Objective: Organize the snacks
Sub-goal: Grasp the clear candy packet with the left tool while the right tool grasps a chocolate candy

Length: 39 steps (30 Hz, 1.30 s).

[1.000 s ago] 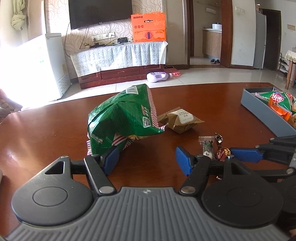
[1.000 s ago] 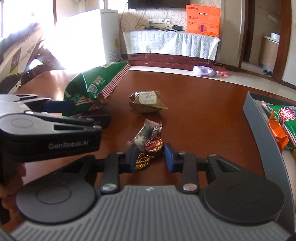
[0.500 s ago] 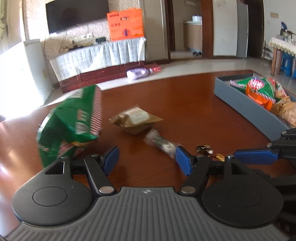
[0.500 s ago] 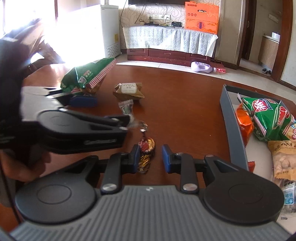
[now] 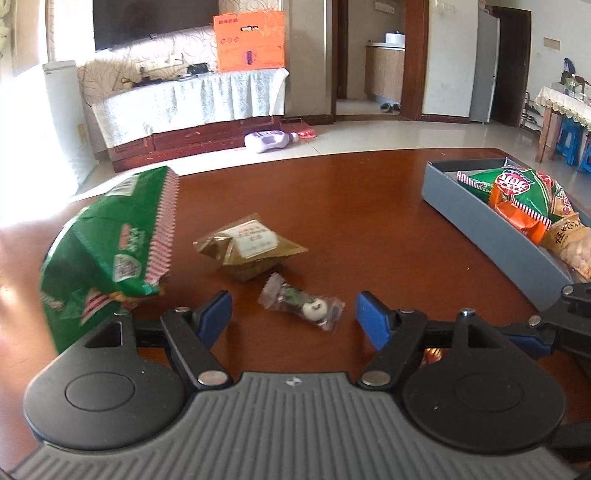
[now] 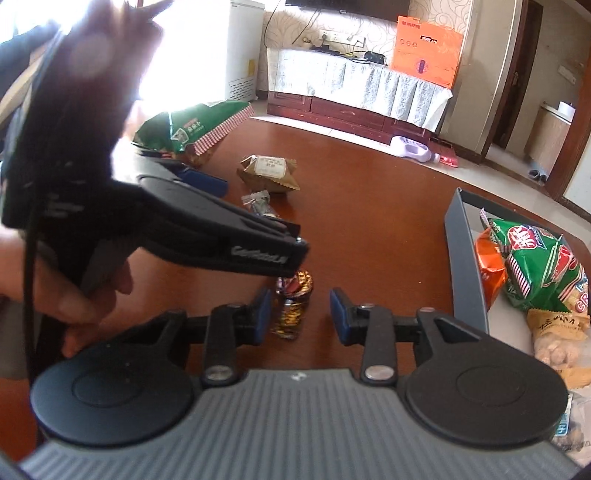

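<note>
between the right gripper (image 6: 298, 313) fingers, low centre of its frame, sits the gold-wrapped candy (image 6: 292, 302), long axis pointing up-frame, jaws fairly narrow, not clamped. left gripper (image 5: 293, 310) spread wide around the clear-wrapped candy (image 5: 301, 305). grey tray (image 6: 466, 258) at right edge.

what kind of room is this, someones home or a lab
Most likely a home living room: a wall-mounted TV above a cloth-draped cabinet, a kitchen doorway behind, and a wooden table with loose snacks beside a grey tray.
</note>
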Tool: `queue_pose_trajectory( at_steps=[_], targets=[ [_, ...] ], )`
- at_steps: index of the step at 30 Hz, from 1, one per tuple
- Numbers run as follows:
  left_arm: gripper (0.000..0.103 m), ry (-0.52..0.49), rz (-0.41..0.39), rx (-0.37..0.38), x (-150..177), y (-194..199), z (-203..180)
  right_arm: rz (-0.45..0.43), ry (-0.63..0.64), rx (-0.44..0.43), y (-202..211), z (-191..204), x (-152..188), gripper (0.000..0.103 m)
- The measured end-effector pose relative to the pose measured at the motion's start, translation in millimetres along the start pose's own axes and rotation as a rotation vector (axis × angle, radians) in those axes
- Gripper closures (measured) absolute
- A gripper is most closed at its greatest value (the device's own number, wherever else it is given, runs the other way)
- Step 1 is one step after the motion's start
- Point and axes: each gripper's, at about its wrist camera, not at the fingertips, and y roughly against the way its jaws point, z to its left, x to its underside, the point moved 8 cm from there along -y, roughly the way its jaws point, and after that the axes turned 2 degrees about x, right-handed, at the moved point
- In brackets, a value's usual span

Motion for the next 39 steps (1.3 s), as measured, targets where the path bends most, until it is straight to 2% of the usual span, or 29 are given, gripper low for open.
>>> queue_pose_trajectory(
  at_steps=[3, 9, 14, 16, 17, 18, 20, 21, 24, 29, 31, 32, 33, 35, 37, 39],
  targets=[
    [0.056, 0.01, -0.004, 0.023, -2, -2, 0, 0.003, -0.027, -0.012, -2, -4, 0, 0.065],
    [0.07, 0.034, -0.013, 0.037, 3, 5, 9, 0.008, -0.085, -0.033, -6, -11, -1, 0.064],
    [0.069, 0.023, -0.01, 0.01, 11, 14, 14, 0.005, -0.081, -0.047, -7, -3, 0, 0.066],
    [0.062, 0.02, -0.006, -0.001, 14, 18, 12, 0.009, -0.098, -0.059, -8, -3, 0, 0.066],
    [0.062, 0.022, -0.006, -0.002, 15, 19, 12, 0.01, -0.105, -0.066, -7, -3, 0, 0.07],
    [0.062, 0.022, -0.006, 0.0, 17, 20, 13, 0.01, -0.107, -0.067, -7, -3, 0, 0.076],
    [0.065, 0.03, -0.008, 0.003, 18, 21, 14, 0.008, -0.097, -0.072, -5, 0, -1, 0.077],
    [0.07, 0.037, -0.008, 0.003, 20, 23, 14, 0.005, -0.093, -0.076, -4, 1, -1, 0.077],
    [0.071, 0.053, 0.0, 0.011, 22, 27, 14, 0.0, -0.092, -0.08, -2, 3, -1, 0.077],
    [0.072, 0.045, 0.012, -0.01, 29, 37, 16, 0.019, -0.11, -0.099, 0, -2, 1, 0.077],
    [0.067, 0.032, 0.01, -0.021, 32, 41, 16, 0.029, -0.11, -0.105, -2, -3, 4, 0.078],
    [0.063, 0.029, 0.009, -0.034, 34, 43, 17, 0.031, -0.107, -0.105, -2, -3, 3, 0.07],
    [0.054, 0.031, 0.008, -0.051, 35, 44, 18, 0.029, -0.106, -0.097, -1, -4, 3, 0.053],
    [0.048, 0.032, 0.008, -0.059, 36, 45, 20, 0.024, -0.104, -0.09, -2, -3, 3, 0.04],
    [0.044, 0.043, 0.008, -0.06, 37, 45, 23, 0.022, -0.1, -0.089, -4, -1, 2, 0.041],
    [0.044, 0.054, 0.008, -0.052, 37, 46, 25, 0.014, -0.091, -0.082, -6, 1, 0, 0.041]
  ],
)
